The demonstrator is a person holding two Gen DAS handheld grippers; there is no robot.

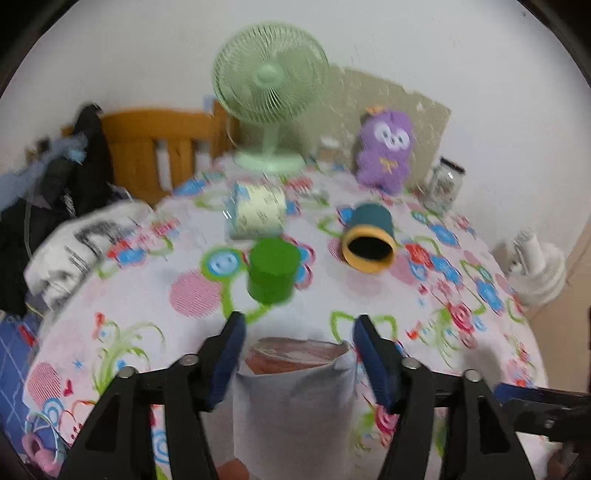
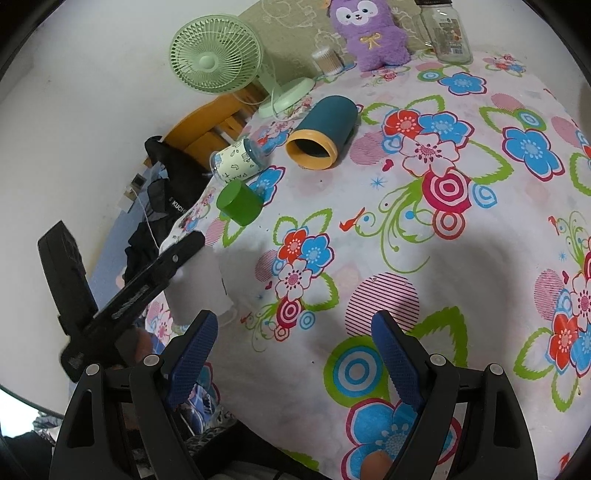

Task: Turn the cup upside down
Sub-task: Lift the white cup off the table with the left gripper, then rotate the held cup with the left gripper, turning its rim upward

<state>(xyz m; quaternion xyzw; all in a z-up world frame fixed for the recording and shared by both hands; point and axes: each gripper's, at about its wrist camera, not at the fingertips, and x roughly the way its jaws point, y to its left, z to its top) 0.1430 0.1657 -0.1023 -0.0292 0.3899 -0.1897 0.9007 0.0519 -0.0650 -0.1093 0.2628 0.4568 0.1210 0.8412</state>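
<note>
Left tool [image 1: 299,354] gripping blurred white cup [image 1: 291,398]

We look along our right gripper [image 2: 293,354] over a flowered tablecloth [image 2: 424,229].

Our two blue-padded fingers stand well apart with nothing between them, hovering above the cloth. Taking the teal cup [image 2: 325,129] with the yellow rim as landmark: it lies on its side, mouth facing us. Just left of it lies a clear cup with a printed paper sleeve [image 2: 236,162], also tipped over. Below-left of that sits a green cup [image 2: 240,203], tilted, base showing. Behind the teal cup stands a pale green fan [image 2: 218,61]; further right, a purple plush toy [image 2: 369,33] and a glass jar [image 2: 448,31]. Far left, our left gripper [image 2: 147,280] clasps a white cup [image 2: 199,288].
</note>
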